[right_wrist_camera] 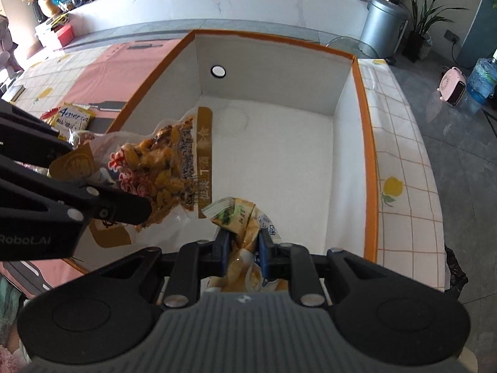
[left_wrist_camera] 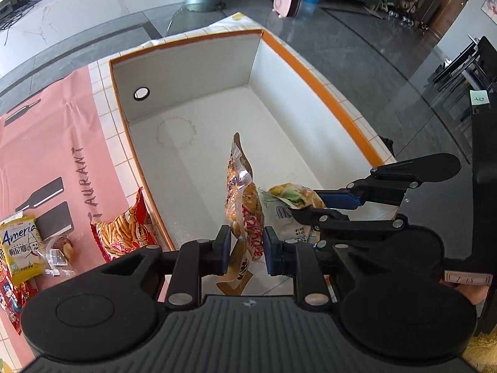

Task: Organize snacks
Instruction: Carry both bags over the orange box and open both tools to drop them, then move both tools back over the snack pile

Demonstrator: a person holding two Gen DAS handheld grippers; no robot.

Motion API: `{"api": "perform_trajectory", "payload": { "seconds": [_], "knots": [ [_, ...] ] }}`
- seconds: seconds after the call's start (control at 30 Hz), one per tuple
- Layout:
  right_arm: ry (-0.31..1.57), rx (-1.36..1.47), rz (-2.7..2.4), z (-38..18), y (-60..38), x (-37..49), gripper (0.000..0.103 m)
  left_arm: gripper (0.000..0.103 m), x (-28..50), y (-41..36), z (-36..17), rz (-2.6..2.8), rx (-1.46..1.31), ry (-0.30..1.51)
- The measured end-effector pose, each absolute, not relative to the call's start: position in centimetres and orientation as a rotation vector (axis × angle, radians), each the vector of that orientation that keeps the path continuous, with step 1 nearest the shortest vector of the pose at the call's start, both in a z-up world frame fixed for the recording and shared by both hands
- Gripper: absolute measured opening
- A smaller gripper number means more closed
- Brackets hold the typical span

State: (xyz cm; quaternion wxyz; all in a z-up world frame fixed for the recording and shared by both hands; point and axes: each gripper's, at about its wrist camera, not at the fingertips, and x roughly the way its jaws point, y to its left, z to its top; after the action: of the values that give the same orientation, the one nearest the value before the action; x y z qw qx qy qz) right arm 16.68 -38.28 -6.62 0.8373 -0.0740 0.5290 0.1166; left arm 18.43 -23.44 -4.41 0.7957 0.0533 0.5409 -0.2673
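Overhead, each hand-held gripper clamped on a snack pouch, orange-rimmed box floor bare beneath.

The open box is set on the surface. Two snack packets are held side by side above its floor: one in the left claw, the other in the right claw. More packets are laid on the surface left of the box.
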Motion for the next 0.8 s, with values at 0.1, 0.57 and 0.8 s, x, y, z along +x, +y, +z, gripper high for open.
{"api": "perform_trajectory", "payload": {
  "seconds": [0.1, 0.57, 0.8],
  "knots": [
    [1.143, -0.162, 0.243, -6.8, -37.9, 17.2, 0.016, 0.024, 18.5, -23.4, -5.1, -0.574, 0.110, 1.182],
    [1.223, -0.151, 0.205, -7.3, -37.5, 17.8, 0.027, 0.032, 19.3, -23.4, -5.8, -0.590, 0.088, 1.188],
    [1.215, -0.155, 0.139, -5.6, -37.3, 17.1, 0.051, 0.053, 18.2, -21.0, -3.7, -0.642, 0.004, 1.111]
  ]
}}
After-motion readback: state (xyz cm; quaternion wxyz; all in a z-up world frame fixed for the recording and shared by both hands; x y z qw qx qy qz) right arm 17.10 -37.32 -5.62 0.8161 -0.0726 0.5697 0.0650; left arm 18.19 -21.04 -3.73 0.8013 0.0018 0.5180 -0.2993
